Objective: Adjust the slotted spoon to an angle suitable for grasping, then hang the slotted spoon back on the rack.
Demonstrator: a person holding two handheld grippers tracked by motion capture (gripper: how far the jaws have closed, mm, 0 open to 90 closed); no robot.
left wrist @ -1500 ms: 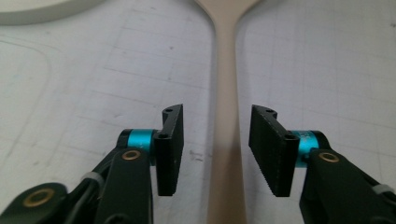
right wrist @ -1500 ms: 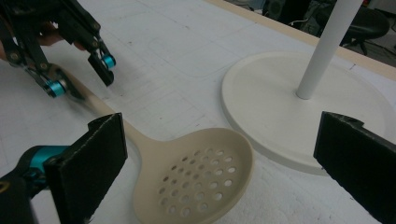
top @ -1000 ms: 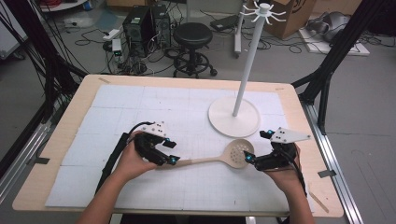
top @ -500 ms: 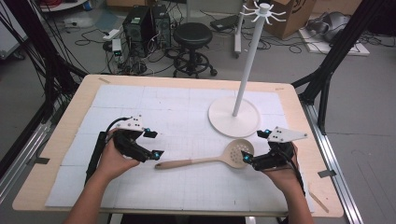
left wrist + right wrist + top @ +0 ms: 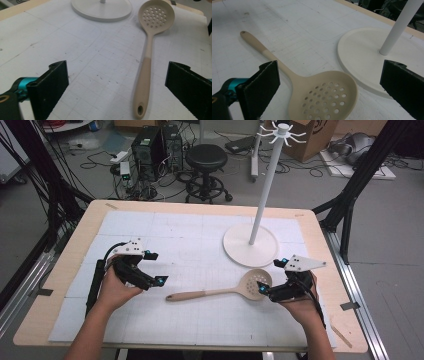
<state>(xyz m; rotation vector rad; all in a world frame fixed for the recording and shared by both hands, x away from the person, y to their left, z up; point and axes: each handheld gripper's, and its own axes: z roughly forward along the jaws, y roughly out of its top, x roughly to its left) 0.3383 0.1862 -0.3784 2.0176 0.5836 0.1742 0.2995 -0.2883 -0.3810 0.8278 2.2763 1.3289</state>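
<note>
**Both grippers wide, skimmer lying flat between them**

Quick status from my side of the table (image 5: 65, 270). The beige slotted spoon (image 5: 220, 291) lies flat on the white grid mat (image 5: 190, 245), handle pointing toward my left, perforated bowl toward my right. Nothing's holding it.

My left gripper (image 5: 161, 281) sits just off the handle end, jaws spread wide. In the left gripper view the spoon (image 5: 147, 57) runs away from me between the two black jaws, hanging hole at the near end, and neither pad touches it.

My right gripper (image 5: 261, 288) is right beside the bowl, jaws also wide apart. In the right gripper view the holed bowl (image 5: 324, 96) sits between the jaws, w/ the handle going off up-left, no contact that I can see.

The white hook stand (image 5: 262, 190) has its round base (image 5: 250, 245) just behind the spoon's bowl, near but not touching afaict.

Writing/labels: a cardboard box (image 5: 312, 137) on the floor in back has dark print on it, too small to read. No brand visible on the spoon.
</note>
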